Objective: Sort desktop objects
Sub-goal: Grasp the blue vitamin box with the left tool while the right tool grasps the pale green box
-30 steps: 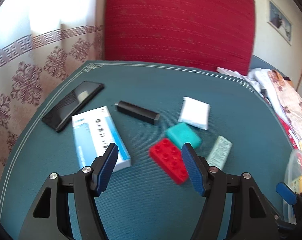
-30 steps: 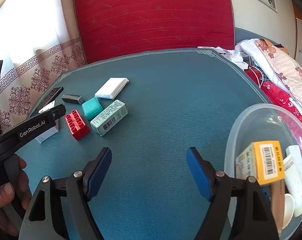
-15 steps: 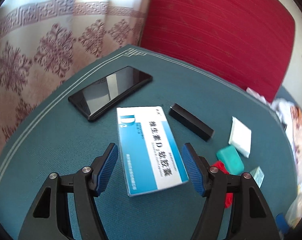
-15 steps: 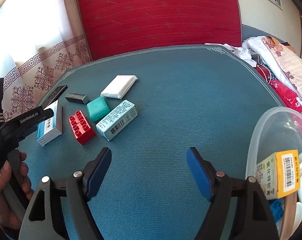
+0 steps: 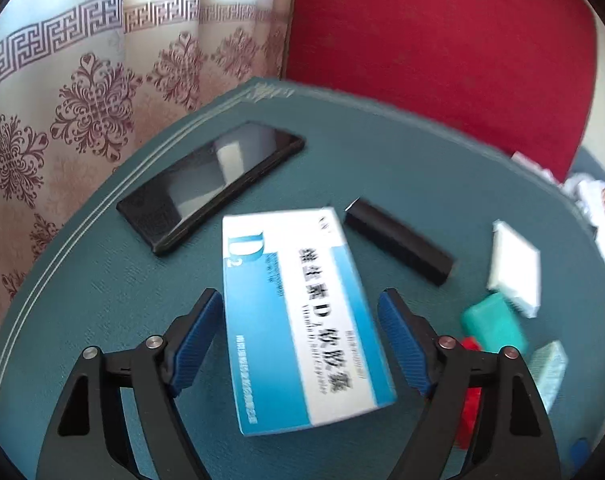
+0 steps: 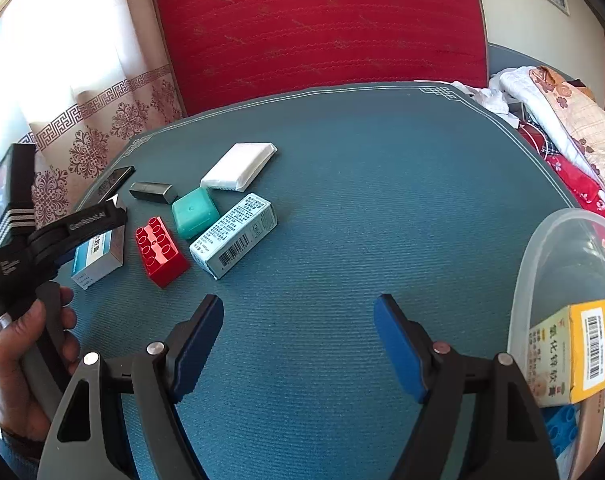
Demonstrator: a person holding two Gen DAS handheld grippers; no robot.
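The left gripper [image 5: 300, 336] hung over the blue-and-white box [image 5: 298, 316] on the teal mat [image 5: 402, 152], jaws opening, the box lying between the blue pads [image 5: 194, 340] with a gap on either side, so nothing was clamped. Behind the box lay the phone [image 5: 210, 184] and a black bar [image 5: 398, 246]. Off to the right sat the white packet [image 5: 514, 268], the green case [image 5: 494, 328], a pale carton [image 5: 548, 368] and a sliver of red brick [image 5: 470, 404] behind the finger. From the right wrist view, a hand [image 6: 26, 364] held the left tool. The right gripper [image 6: 298, 344] stood wide and empty above bare mat, well apart from the cluster. A clear tub [image 6: 542, 264] at the right edge held a yellow box [image 6: 570, 352] and a blue brick [image 6: 558, 426].
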